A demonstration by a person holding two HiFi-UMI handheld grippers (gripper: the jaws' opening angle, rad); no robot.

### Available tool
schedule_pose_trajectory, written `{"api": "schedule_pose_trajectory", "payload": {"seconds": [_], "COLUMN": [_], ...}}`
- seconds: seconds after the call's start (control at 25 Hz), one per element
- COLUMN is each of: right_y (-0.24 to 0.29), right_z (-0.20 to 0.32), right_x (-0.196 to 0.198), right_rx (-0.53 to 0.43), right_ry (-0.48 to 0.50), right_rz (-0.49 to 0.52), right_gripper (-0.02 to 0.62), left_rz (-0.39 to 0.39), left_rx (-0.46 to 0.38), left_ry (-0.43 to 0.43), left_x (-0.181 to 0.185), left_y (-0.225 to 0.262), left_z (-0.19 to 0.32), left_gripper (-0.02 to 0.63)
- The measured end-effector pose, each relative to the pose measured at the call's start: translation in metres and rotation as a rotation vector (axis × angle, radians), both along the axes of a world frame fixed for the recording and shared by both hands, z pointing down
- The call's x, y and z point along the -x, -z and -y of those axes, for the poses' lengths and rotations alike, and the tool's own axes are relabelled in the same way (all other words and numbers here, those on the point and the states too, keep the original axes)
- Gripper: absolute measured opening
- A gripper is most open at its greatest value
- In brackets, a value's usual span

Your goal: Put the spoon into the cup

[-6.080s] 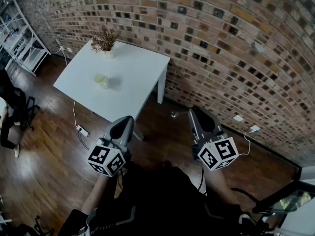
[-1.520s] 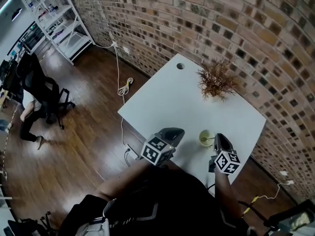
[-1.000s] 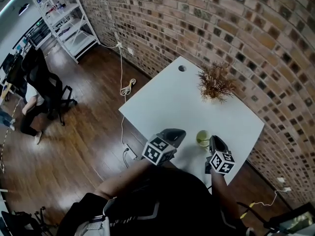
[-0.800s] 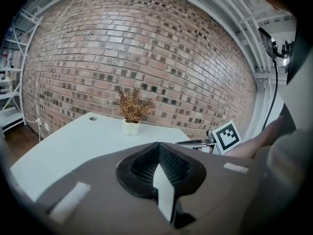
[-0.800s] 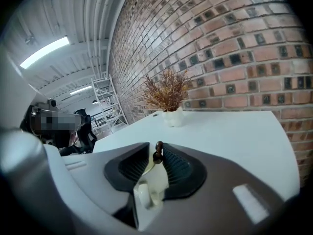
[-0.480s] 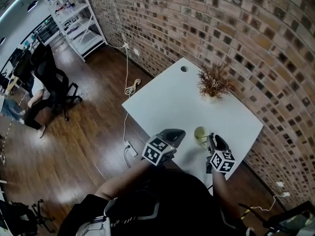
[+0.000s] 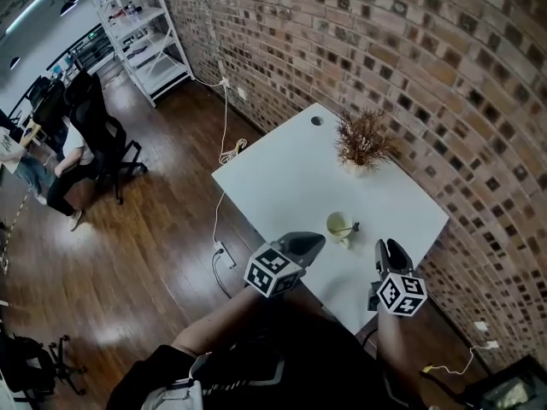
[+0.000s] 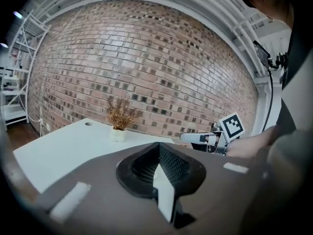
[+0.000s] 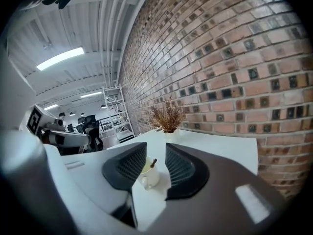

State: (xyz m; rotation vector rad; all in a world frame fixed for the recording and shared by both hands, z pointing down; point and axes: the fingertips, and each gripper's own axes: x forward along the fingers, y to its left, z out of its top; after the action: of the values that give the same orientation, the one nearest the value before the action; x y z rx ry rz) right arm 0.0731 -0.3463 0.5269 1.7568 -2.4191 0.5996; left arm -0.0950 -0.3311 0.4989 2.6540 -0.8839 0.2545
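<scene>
A pale green-white cup (image 7: 338, 225) stands on the white table (image 7: 282, 173), with the dark spoon (image 7: 351, 226) leaning in it, handle up. In the right gripper view the cup (image 9: 149, 174) and spoon (image 9: 153, 163) show through the gap, ahead of the pads. My right gripper (image 7: 385, 248) hangs back from the cup near the table's front edge; its jaws stand apart and are closing, with nothing between them. My left gripper (image 7: 310, 240) is left of the cup, its pads (image 8: 159, 153) meeting with nothing held.
A dried plant in a white pot (image 7: 361, 143) stands at the table's back by the brick wall (image 7: 410, 49). A cable hole (image 7: 316, 120) sits at the far corner. Wooden floor, a power cable (image 7: 229, 152), shelving (image 7: 137, 32) and a seated person (image 7: 73, 156) lie left.
My right gripper has drawn back from the cup and risen, leaving the spoon standing in it. The left gripper has shifted a little as well, and the head view has swung.
</scene>
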Motion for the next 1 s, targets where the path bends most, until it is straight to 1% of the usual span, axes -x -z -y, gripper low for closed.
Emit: {"api": "schedule_pose_trajectory", "payload": {"seconds": [0.08,0.16,0.2,0.28,0.4,0.52,0.64,0.76,0.88,1.0], "right_y": [0.015,0.032,0.040,0.050,0.058,0.062,0.066,0.075,0.086,0.097], "right_z": [-0.012,-0.026,-0.033,-0.047,-0.064,-0.076,-0.091,-0.101,-0.115,-0.133], "right_x": [-0.008,-0.017,-0.021,-0.026,-0.034,-0.043,-0.039,-0.034,-0.018,-0.001], "right_rx": [-0.013,-0.053,-0.073,-0.098,-0.111,-0.118,-0.125,-0.143,-0.150,-0.168], "right_ry": [0.009,0.024,0.031,0.048,0.066,0.054,0.037,-0.008,-0.054,-0.090], "right_rz": [0.004,0.001,-0.002,-0.005,-0.001,-0.003,-0.011,-0.018,-0.016,-0.041], "right_gripper": [0.084,0.038,0.031,0.021,0.008,0.008,0.006,0.006,0.006,0.006], "left_rz": [-0.029,-0.047,-0.046,-0.044,-0.042,-0.046,-0.045,-0.053,-0.049,-0.076], "left_rx": [0.001,-0.017,-0.031,-0.045,-0.045,-0.066,-0.055,-0.068,-0.077,-0.088], "left_ry": [-0.023,-0.054,-0.061,-0.048,-0.001,0.015,-0.004,-0.030,-0.050,-0.064], "left_x": [-0.012,-0.026,-0.031,-0.037,-0.039,-0.041,-0.034,-0.023,-0.001,0.020], "left_y": [0.008,0.017,0.021,0.028,0.033,0.042,0.045,0.051,0.057,0.064], "left_z": [-0.015,-0.033,-0.040,-0.052,-0.062,-0.070,-0.086,-0.094,-0.100,-0.104], "left_gripper": [-0.005,-0.005,-0.005,-0.005,-0.005,-0.005,-0.005,-0.005,-0.005,-0.005]}}
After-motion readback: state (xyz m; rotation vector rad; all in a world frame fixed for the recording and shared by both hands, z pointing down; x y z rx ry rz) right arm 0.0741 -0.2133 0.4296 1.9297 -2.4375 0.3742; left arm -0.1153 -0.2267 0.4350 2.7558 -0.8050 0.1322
